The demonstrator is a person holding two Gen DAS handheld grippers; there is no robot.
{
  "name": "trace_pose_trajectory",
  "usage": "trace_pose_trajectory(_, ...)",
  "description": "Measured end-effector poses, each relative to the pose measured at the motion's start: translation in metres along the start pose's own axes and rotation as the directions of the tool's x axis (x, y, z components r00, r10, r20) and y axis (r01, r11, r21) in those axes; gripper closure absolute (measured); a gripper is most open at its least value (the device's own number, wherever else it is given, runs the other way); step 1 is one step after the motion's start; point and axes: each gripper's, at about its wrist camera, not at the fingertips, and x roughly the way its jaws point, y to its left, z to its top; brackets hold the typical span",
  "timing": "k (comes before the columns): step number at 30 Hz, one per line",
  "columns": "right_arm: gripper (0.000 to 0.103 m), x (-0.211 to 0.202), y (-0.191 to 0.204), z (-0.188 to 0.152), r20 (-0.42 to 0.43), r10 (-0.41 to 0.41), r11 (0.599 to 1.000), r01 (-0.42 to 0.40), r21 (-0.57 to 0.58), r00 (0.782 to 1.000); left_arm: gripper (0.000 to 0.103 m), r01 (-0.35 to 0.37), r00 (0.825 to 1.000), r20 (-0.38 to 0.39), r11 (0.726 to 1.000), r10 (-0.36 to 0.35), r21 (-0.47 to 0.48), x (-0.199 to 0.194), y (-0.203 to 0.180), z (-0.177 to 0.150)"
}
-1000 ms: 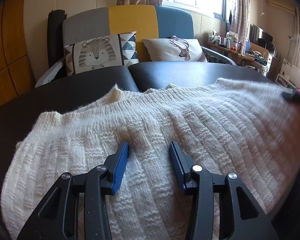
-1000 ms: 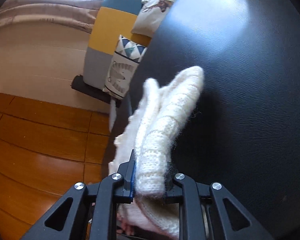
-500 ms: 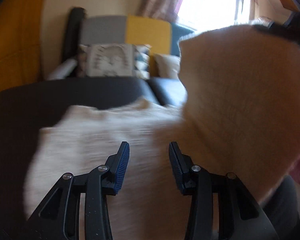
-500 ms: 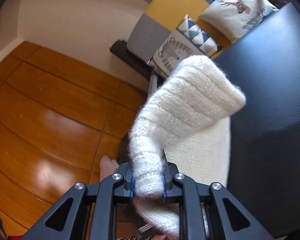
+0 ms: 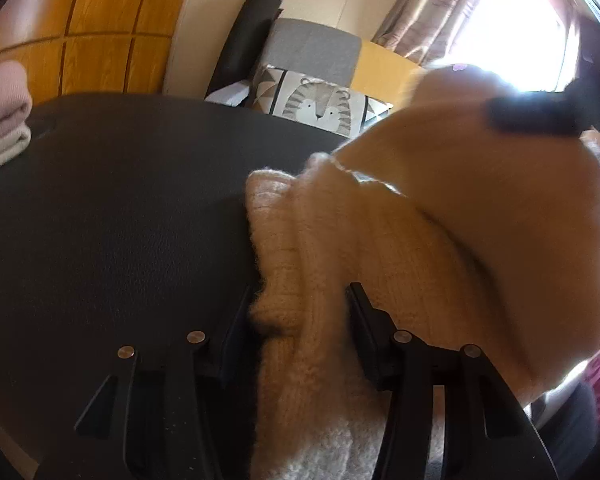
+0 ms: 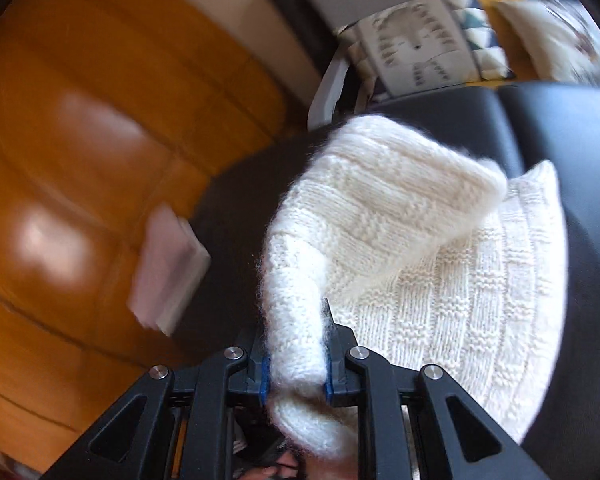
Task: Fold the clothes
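A cream knitted sweater (image 6: pixel 440 280) lies on the black padded table (image 5: pixel 120 220). My right gripper (image 6: pixel 294 328) is shut on a thick fold of it and holds that part lifted, so it arches over the flat body. In the left wrist view the lifted cloth (image 5: pixel 480 220) is a blurred hump, with the right gripper (image 5: pixel 540 116) a dark smear above it. My left gripper (image 5: pixel 300 292) points down at the sweater's left edge (image 5: pixel 296 248). Its jaws are opening with that rolled edge between them, and the fuzz brushes the left pad.
A stack of folded pale pink clothes (image 5: pixel 2 116) (image 6: pixel 168 272) sits at the table's left end. Behind the table are a patchwork sofa with a tiger cushion (image 5: pixel 320 104) (image 6: pixel 416 52), wooden wall panels (image 6: pixel 80 160) and a bright curtained window (image 5: pixel 500 28).
The right gripper has swung its held fold up and across over the sweater's body. The left gripper has slid left from the sweater's middle to its edge, which now lies between its jaws.
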Motion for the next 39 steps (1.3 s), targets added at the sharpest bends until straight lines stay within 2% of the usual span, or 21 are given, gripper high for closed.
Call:
trace_pose_trajectory(4,0.086,0.042,0.019,-0.014,-0.071,-0.077,0.992,0.07,-0.105,0.994,0.051,0.041,0.999,0.003,0.999,-0.04,-0.033,-0.002,0.008,-0.001)
trace_pose_trajectory(9,0.085,0.067,0.024,-0.033,-0.115,-0.147,0.977,0.126,-0.174,0.982,0.051,0.072,0.997,0.008,0.996,-0.072,-0.051,-0.001,0.014,-0.001)
trace_pose_trajectory(12,0.071,0.078,0.03,-0.038,-0.131,-0.154,0.976,0.13,-0.173,0.979,0.052,0.1,0.995,0.003,0.992,-0.1,-0.073,-0.002,0.018,-0.001)
trace_pose_trajectory(14,0.069,0.083,0.036,-0.038,-0.134,-0.17,0.971,0.142,-0.194,0.976,0.052,0.132,0.991,-0.002,0.986,-0.133,-0.104,-0.004,0.025,0.0)
trace_pose_trajectory(17,0.068,0.077,0.042,-0.036,-0.158,-0.132,0.974,0.099,-0.203,0.979,0.052,0.169,0.985,0.0,0.976,-0.17,-0.136,-0.012,0.036,-0.001)
trace_pose_trajectory(19,0.068,0.063,0.044,-0.032,-0.151,-0.058,0.98,0.028,-0.195,0.987,0.052,0.177,0.984,-0.004,0.974,-0.18,-0.144,-0.015,0.039,-0.002)
trace_pose_trajectory(22,0.068,0.038,0.046,-0.029,-0.114,0.058,0.978,-0.079,-0.193,0.992,0.052,0.173,0.985,0.006,0.968,-0.175,-0.18,-0.023,0.049,-0.002)
trace_pose_trajectory(23,0.068,0.027,0.044,-0.03,-0.073,0.079,0.976,-0.092,-0.197,0.994,0.052,0.169,0.985,0.011,0.966,-0.171,-0.194,-0.026,0.053,-0.003)
trace_pose_trajectory(24,0.068,0.015,0.039,-0.032,-0.013,0.073,0.977,-0.074,-0.201,0.997,0.052,0.161,0.987,0.017,0.964,-0.161,-0.21,-0.03,0.057,-0.003)
trace_pose_trajectory(25,0.07,0.009,0.035,-0.033,0.042,0.034,0.978,-0.025,-0.206,0.999,0.052,0.15,0.989,0.022,0.963,-0.149,-0.224,-0.034,0.061,-0.003)
trace_pose_trajectory(27,0.079,0.008,0.026,-0.035,0.113,-0.079,0.972,0.102,-0.214,0.99,0.052,0.119,0.993,0.031,0.96,-0.115,-0.254,-0.041,0.069,0.0)
trace_pose_trajectory(29,0.081,0.021,0.014,-0.039,0.088,-0.17,0.959,0.185,-0.215,0.982,0.052,0.098,0.995,0.032,0.954,-0.092,-0.285,-0.043,0.077,0.004)
trace_pose_trajectory(30,0.081,0.028,0.01,-0.042,0.073,-0.178,0.957,0.19,-0.218,0.981,0.052,0.091,0.996,0.033,0.95,-0.085,-0.3,-0.044,0.081,0.006)
trace_pose_trajectory(33,0.081,0.046,0.009,-0.056,0.036,-0.176,0.948,0.179,-0.264,0.984,0.052,0.071,0.997,0.052,0.94,-0.057,-0.333,-0.049,0.089,0.013)
trace_pose_trajectory(36,0.081,0.067,0.022,-0.07,-0.023,-0.139,0.935,0.124,-0.332,0.99,0.052,0.06,0.996,0.086,0.949,-0.035,-0.31,-0.057,0.086,0.024)
trace_pose_trajectory(39,0.081,0.082,0.039,-0.09,-0.05,-0.16,0.877,0.118,-0.465,0.986,0.052,0.068,0.991,0.131,0.964,-0.035,-0.258,-0.058,0.076,0.041)
